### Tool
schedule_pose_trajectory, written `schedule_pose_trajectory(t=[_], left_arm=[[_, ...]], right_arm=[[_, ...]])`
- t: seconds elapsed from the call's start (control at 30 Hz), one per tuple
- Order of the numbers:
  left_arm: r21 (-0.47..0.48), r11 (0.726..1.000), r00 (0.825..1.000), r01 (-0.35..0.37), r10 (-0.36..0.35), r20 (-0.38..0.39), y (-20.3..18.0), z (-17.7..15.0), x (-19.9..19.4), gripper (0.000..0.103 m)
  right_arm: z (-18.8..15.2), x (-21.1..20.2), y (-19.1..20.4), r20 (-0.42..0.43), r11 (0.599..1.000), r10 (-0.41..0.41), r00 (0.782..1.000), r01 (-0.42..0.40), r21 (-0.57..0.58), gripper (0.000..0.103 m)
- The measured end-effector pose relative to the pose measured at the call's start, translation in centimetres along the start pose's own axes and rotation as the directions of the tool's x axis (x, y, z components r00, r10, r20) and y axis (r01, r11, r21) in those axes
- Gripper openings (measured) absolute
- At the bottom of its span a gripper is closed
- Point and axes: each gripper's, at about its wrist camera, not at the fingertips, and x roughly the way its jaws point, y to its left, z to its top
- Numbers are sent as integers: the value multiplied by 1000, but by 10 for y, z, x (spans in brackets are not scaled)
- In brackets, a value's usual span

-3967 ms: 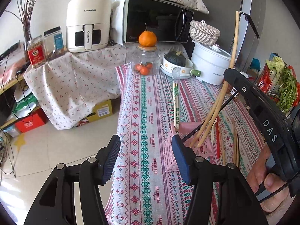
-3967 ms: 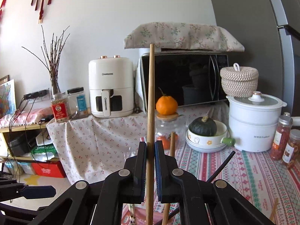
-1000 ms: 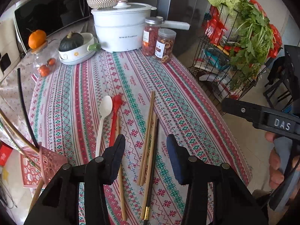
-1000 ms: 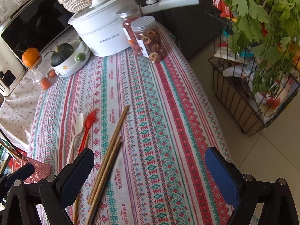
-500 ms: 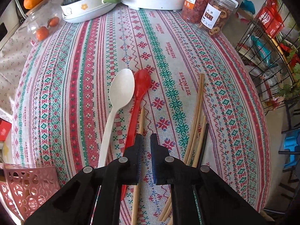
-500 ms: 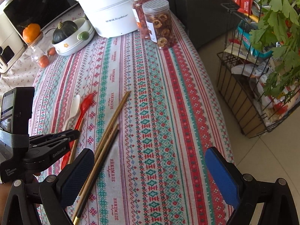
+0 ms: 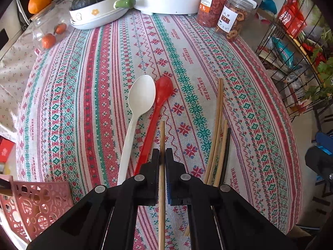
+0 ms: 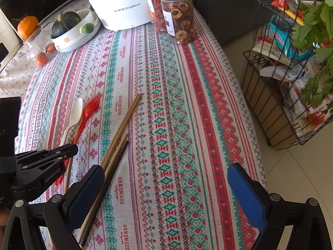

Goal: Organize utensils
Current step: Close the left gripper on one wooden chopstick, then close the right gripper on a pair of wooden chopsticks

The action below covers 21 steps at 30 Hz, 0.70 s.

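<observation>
- Pink perforated plastic is showing at the far left of our left wrist view: the utensil basket (image 7: 31,206) is sitting at the table edge, and we are judging it to be where the loose utensils belong.
- Beside it, the white spoon (image 7: 137,112) and the red spoon (image 7: 158,108) are lying side by side on the patterned tablecloth (image 7: 93,83), bowls pointing away from us and touching or nearly so.
- We are pinching a single wooden chopstick (image 7: 162,179) in our left gripper (image 7: 163,156); the jaws are closed narrowly on its shaft, with a short length poking out ahead and the rest running back under the gripper. Gripping it away from the end should be keeping it from swinging on the way to the basket. We cannot tell whether it is already clear of the cloth.
- The red spoon's handle is lying just beside the gripped chopstick, so we are watching not to drag it along.
- Further right, the chopstick bundle (image 7: 218,137) is lying loosely fanned, several wooden ones with one dark one, well apart from the spoons.
- Our right gripper (image 8: 164,189) is hovering over the near table edge with jaws wide and nothing between them; its left finger (image 8: 87,191) is sitting over the near ends of that bundle.
- At the back, the white cooker (image 8: 120,4), two snack jars (image 8: 177,14) and the pumpkin bowl (image 8: 72,29) are standing well clear of our path.
</observation>
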Motion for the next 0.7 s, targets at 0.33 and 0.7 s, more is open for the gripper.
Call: schedule_pose_trajectory(t=[0.33, 0.7], left_arm=[[92, 992, 980, 90, -105, 167, 7, -59, -97, 5], [103, 981, 927, 165, -190, 324, 40, -103, -159, 5]], right_arm=[[15, 35, 28, -43, 1000, -4, 999, 4, -14, 98], [30, 91, 69, -109, 998, 20, 994, -27, -55, 68]])
